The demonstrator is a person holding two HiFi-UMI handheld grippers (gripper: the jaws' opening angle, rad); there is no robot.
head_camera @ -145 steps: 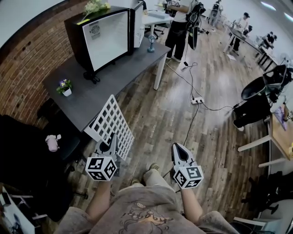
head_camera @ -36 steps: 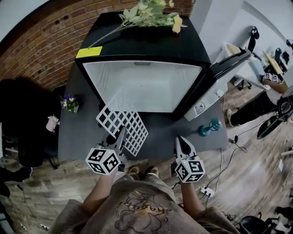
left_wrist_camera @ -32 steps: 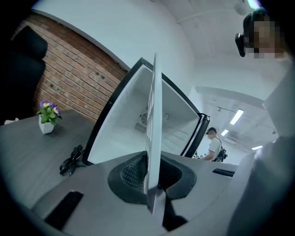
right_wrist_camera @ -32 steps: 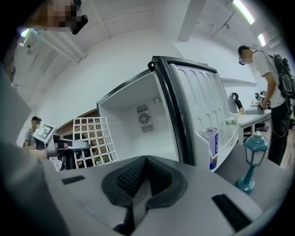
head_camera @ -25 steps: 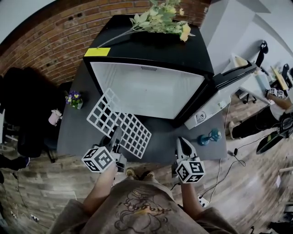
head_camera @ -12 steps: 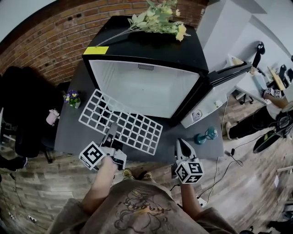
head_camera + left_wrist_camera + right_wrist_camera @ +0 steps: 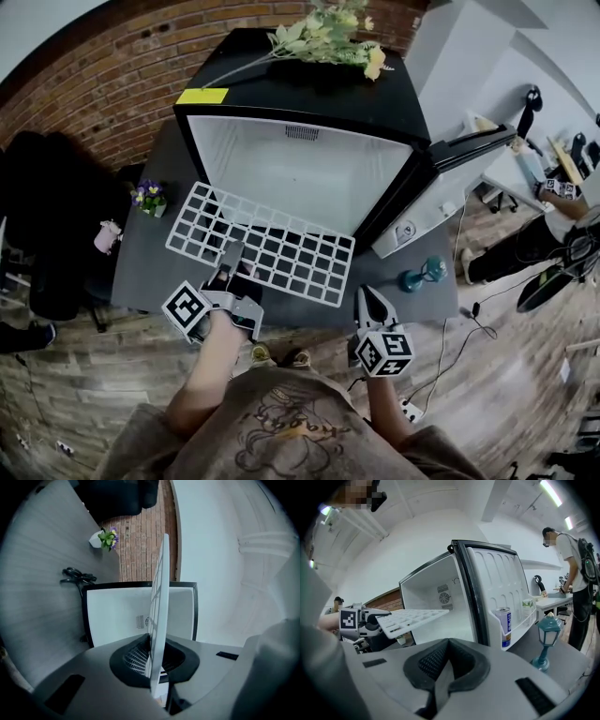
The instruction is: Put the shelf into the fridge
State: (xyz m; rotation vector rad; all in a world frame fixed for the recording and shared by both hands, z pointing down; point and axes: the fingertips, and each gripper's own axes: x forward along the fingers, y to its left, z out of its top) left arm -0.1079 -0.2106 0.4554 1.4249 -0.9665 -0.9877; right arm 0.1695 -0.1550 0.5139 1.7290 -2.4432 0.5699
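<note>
Swung level since the earlier frame, the shelf (image 7: 281,248) is being carried just before the open fridge (image 7: 300,169), clenched at its near edge by the left gripper (image 7: 230,257) for sliding in; the right gripper (image 7: 365,296) is being held aside, clenched on nothing.

White grid shelf (image 7: 267,248) held level over the table's (image 7: 141,272) front edge, near edge pinched in left gripper (image 7: 230,255), far edge at the mouth of black fridge (image 7: 300,103), white inside, door open rightward.
</note>
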